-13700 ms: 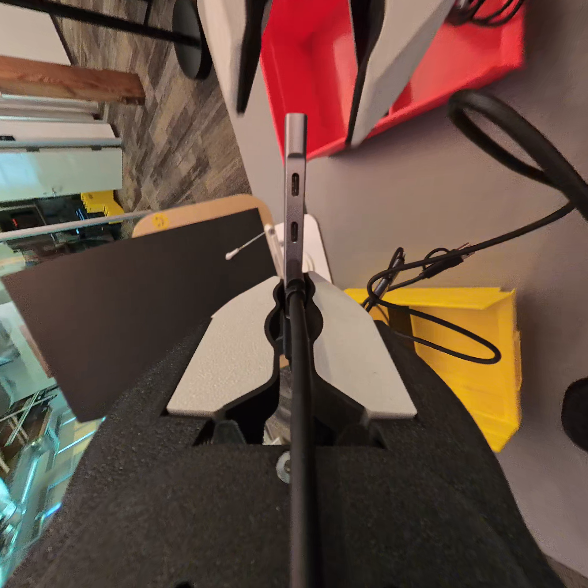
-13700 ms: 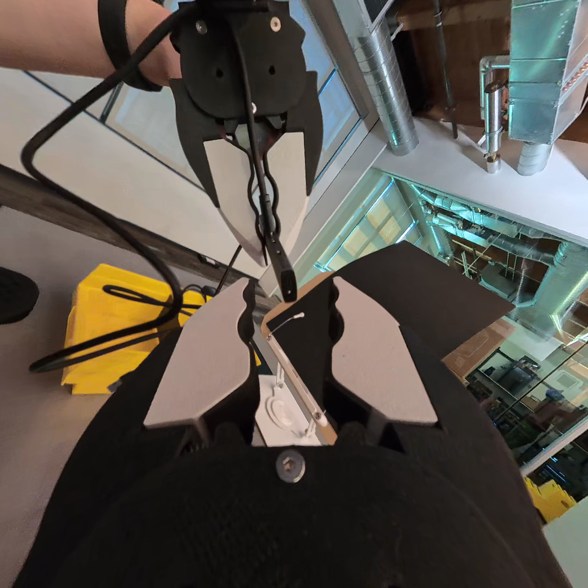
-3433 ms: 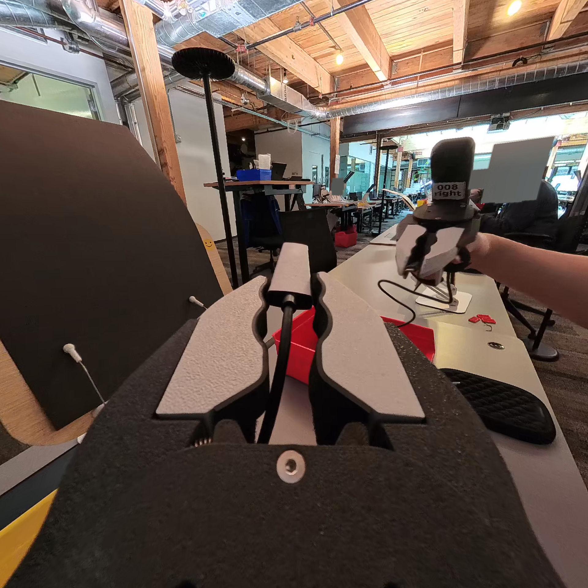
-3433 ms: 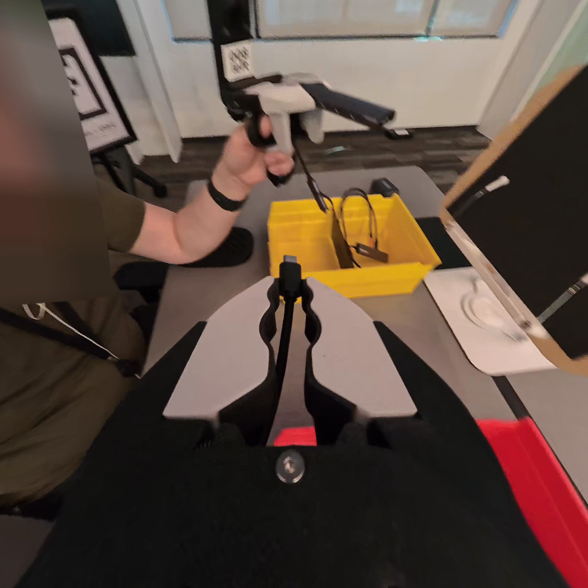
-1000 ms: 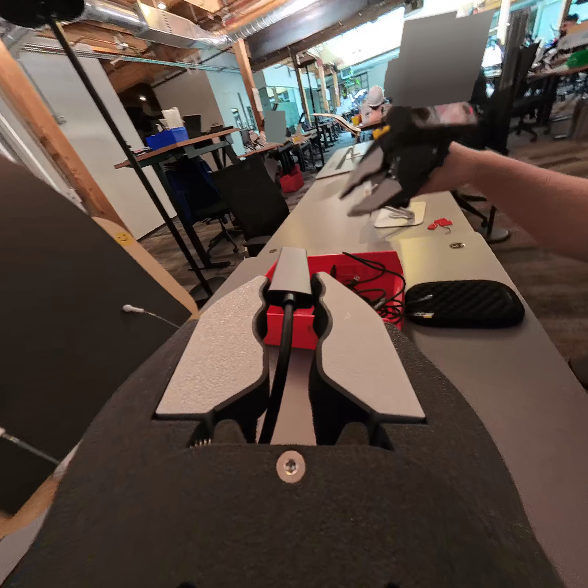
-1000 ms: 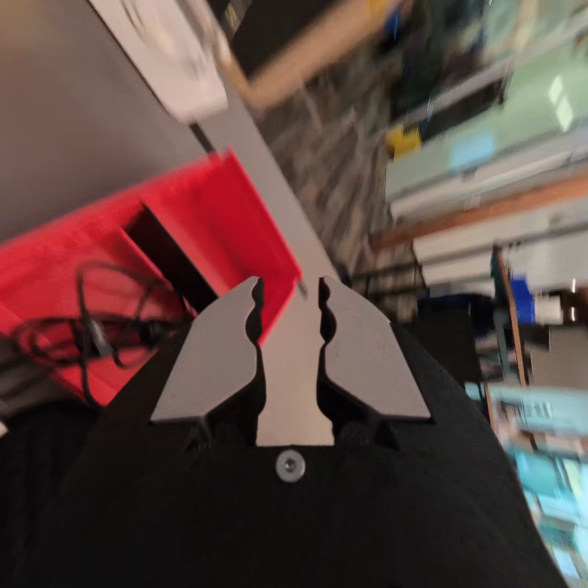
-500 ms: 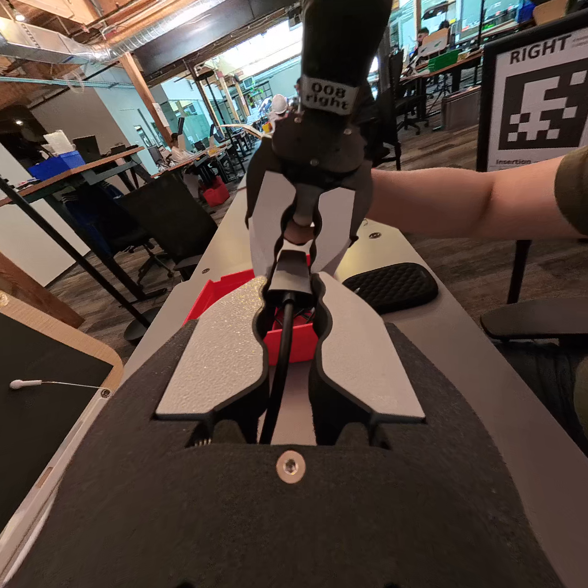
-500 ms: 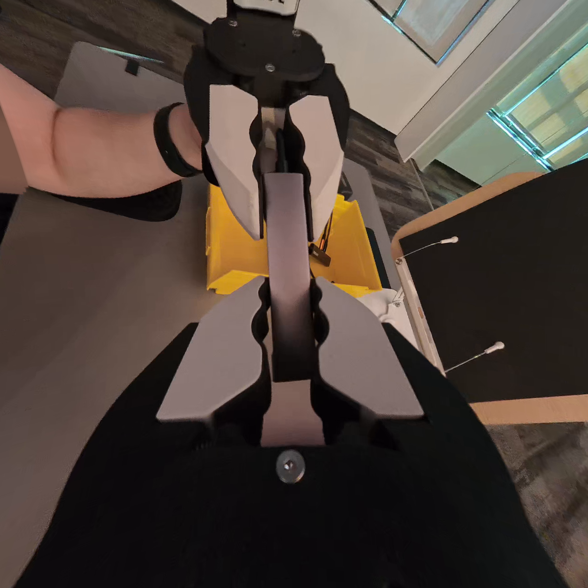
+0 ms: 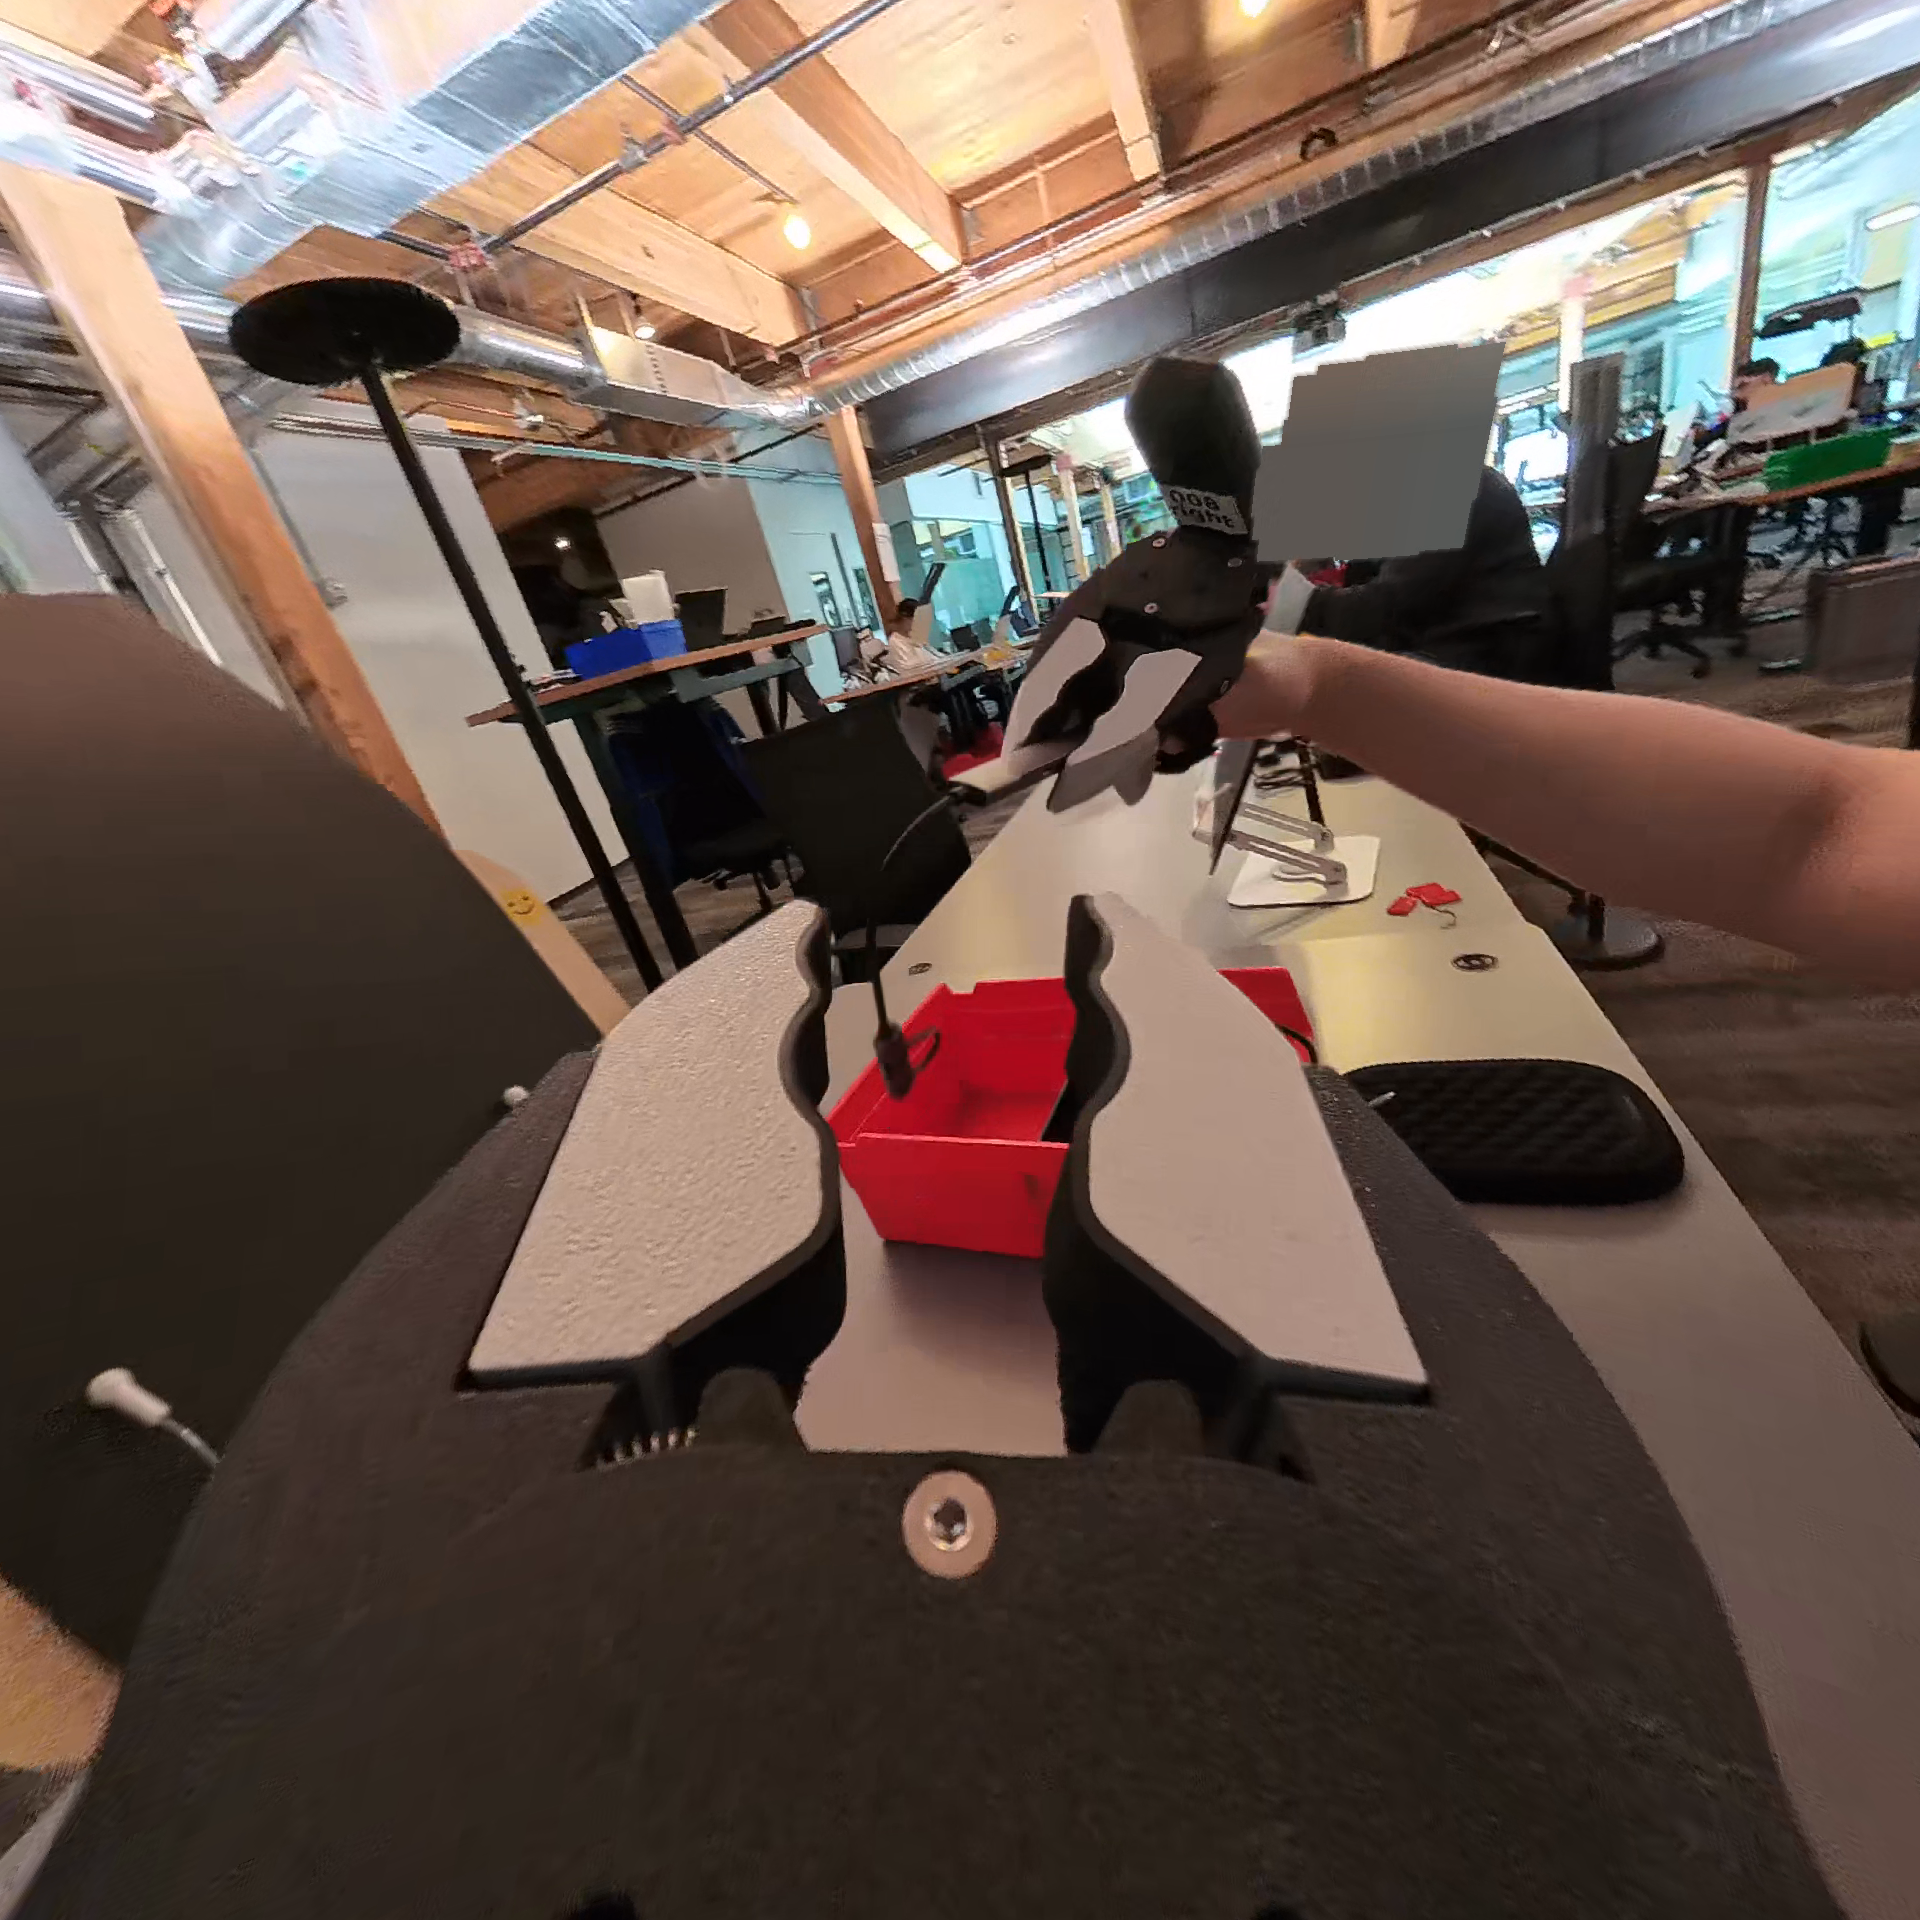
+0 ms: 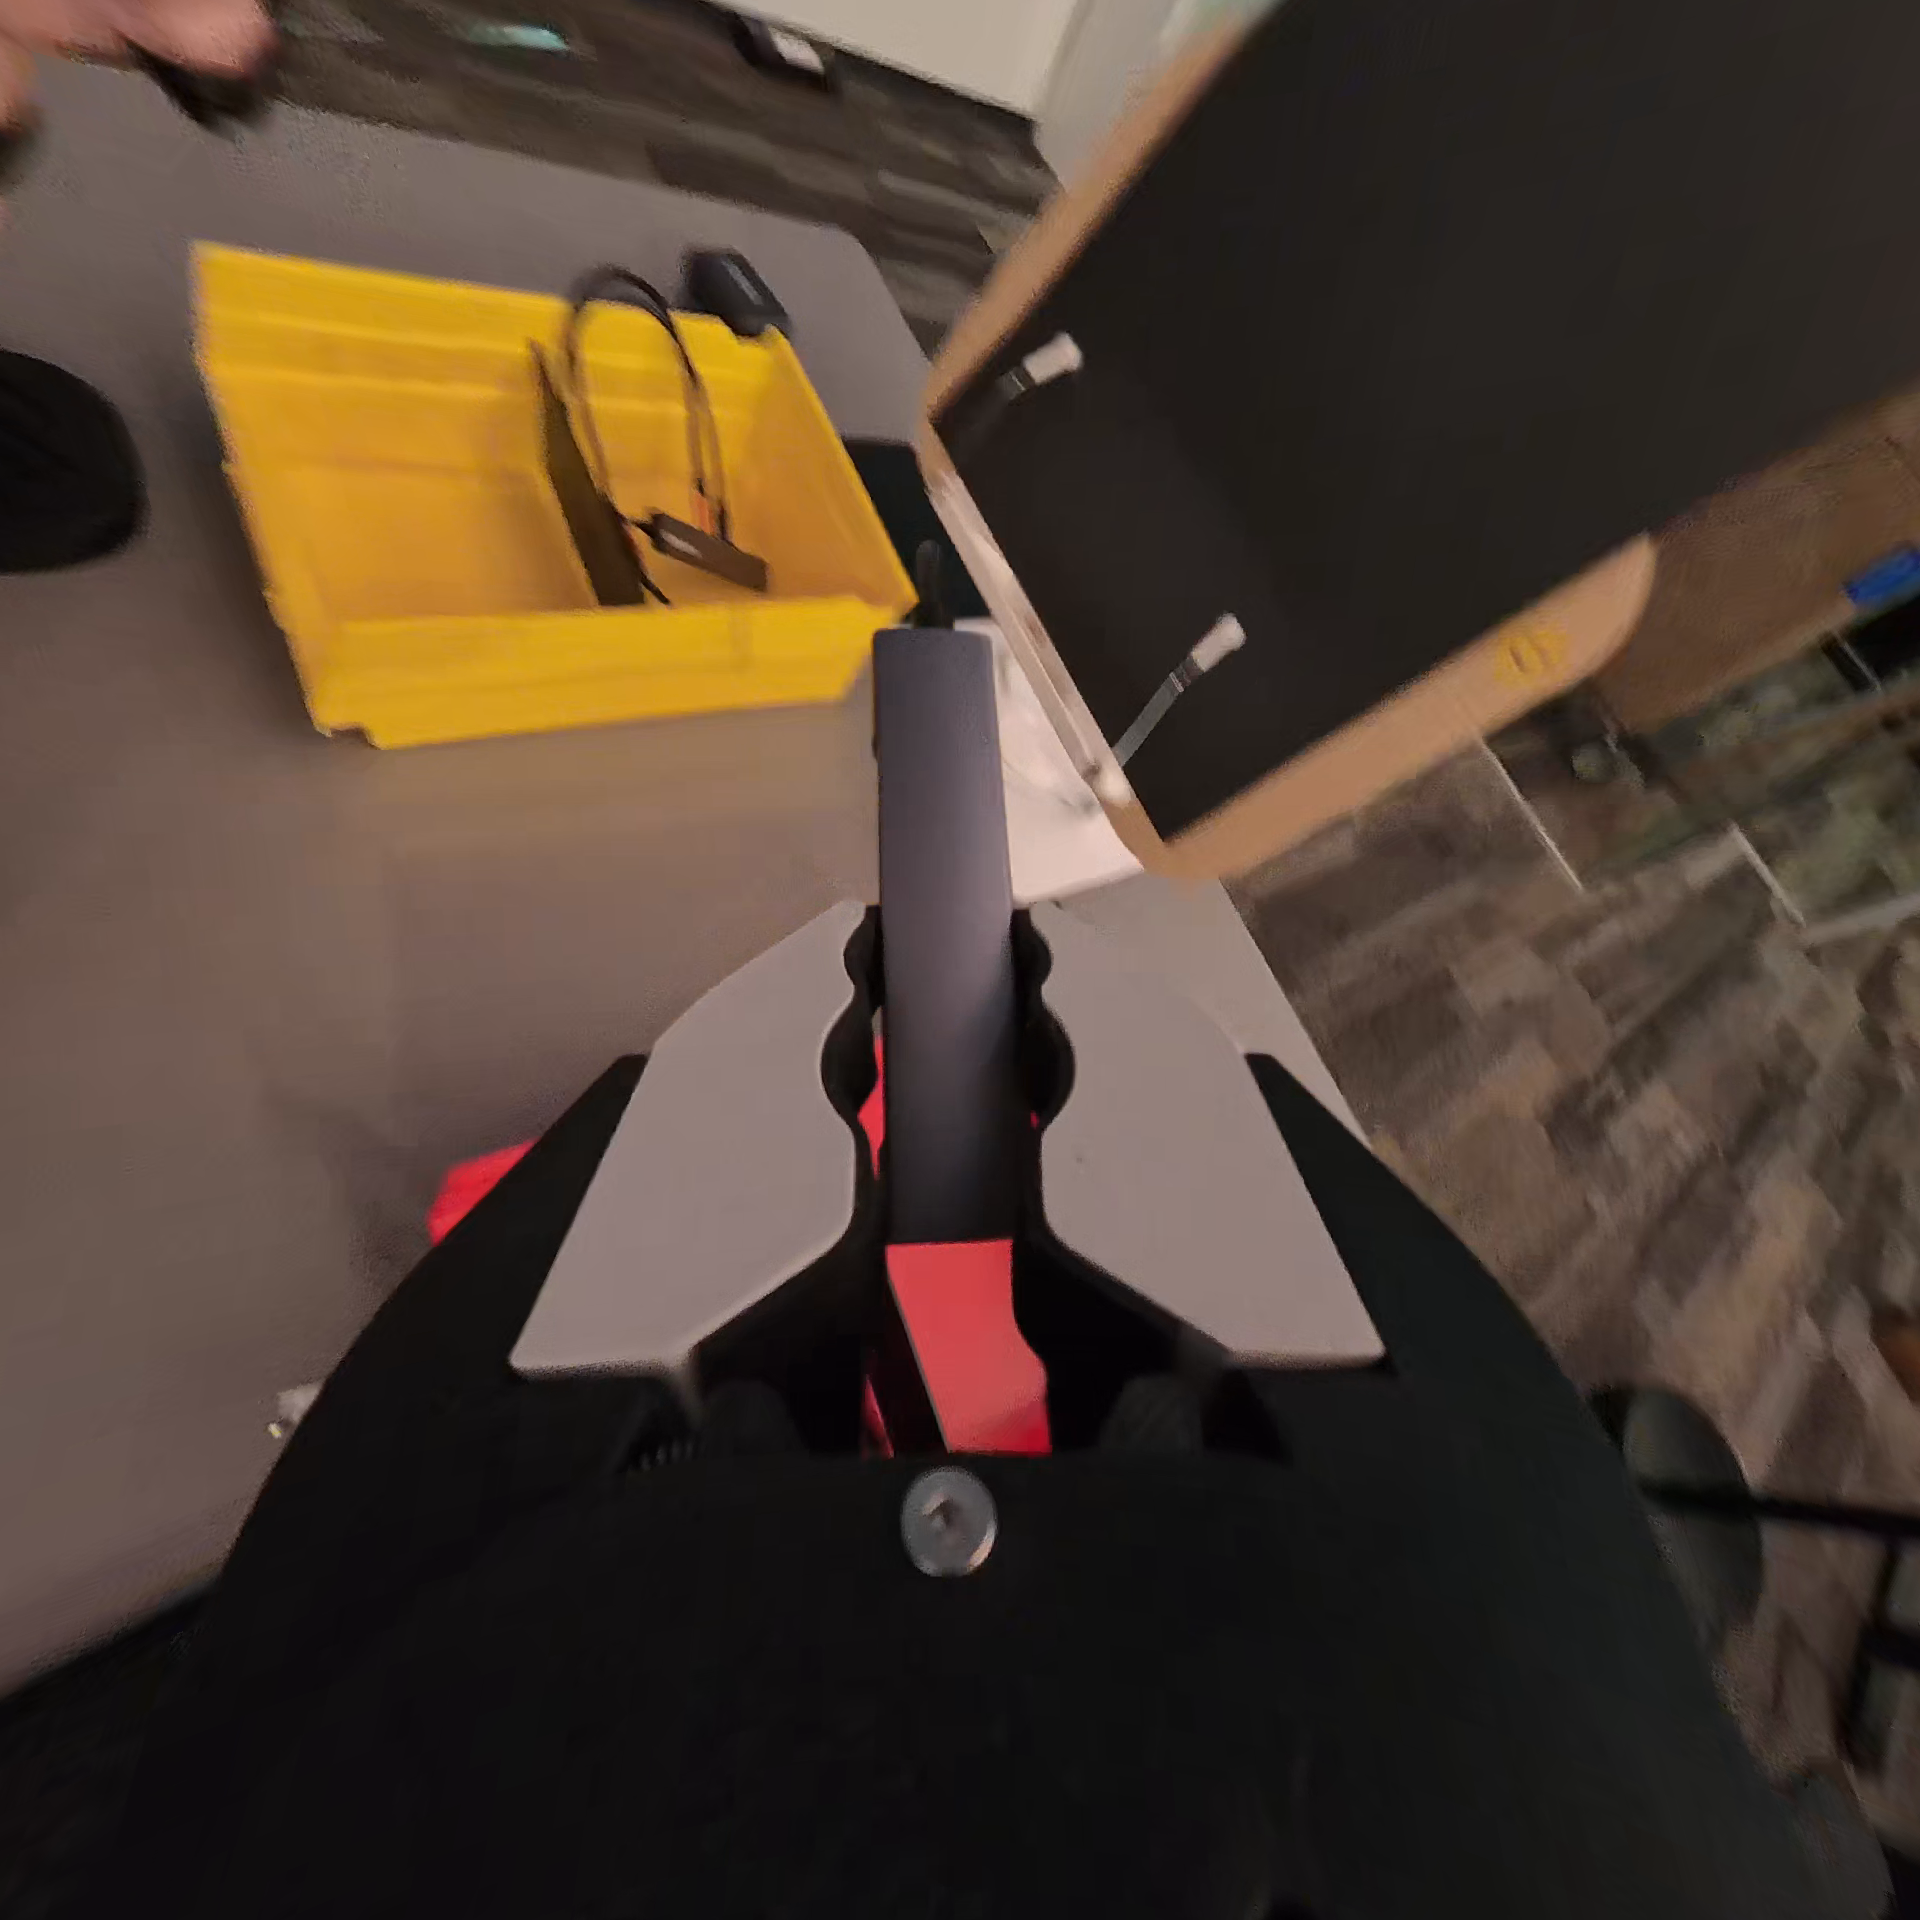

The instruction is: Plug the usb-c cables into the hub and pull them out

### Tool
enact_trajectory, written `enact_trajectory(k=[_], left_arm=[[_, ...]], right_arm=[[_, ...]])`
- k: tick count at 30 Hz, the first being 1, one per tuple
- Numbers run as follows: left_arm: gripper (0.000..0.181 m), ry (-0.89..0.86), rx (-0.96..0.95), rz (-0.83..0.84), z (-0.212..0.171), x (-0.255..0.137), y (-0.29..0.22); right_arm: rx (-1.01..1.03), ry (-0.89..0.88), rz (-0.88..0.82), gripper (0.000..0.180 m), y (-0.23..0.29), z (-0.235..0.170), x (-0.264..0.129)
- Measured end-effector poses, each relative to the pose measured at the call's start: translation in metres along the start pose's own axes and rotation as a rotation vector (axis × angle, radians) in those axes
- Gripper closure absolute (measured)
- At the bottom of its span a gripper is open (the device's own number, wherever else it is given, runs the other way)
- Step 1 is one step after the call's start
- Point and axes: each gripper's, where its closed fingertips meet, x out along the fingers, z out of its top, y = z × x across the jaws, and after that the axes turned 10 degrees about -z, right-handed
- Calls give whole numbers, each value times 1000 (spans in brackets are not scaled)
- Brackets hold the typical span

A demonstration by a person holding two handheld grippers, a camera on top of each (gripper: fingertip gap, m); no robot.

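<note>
1. Grey desktop [image 9: 1455, 966] is stretching away through an open office under timber beams, carrying a red bin [image 9: 966, 1132] and a black mesh pad [image 9: 1507, 1132].
2. The left gripper [image 9: 945, 925] is hanging over that bin with its jaws spread wide, gripping nothing.
3. The right gripper [image 10: 943, 925] is pinching the grey hub [image 10: 940, 883] between closed jaws, the hub sticking out forward.
4. A black cable [image 9: 883, 997] is dangling from the hub down toward the red bin.
5. A yellow bin [image 10: 499, 499] with cables inside is sitting farther along the desk beside a black panel [image 10: 1455, 343].
</note>
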Motion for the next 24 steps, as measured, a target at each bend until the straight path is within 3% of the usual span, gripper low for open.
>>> enact_trajectory(k=[6,18,24], left_arm=[[138,6,-34,16,-2,-3,6],[139,77,-33,-7,-14,10,0],[139,99,-23,-8,-18,14,-1]], right_arm=[[69,262,-36,155,-41,-89,4],[114,683,366,155,14,-211,78],[61,871,419,155,18,-257,90]])
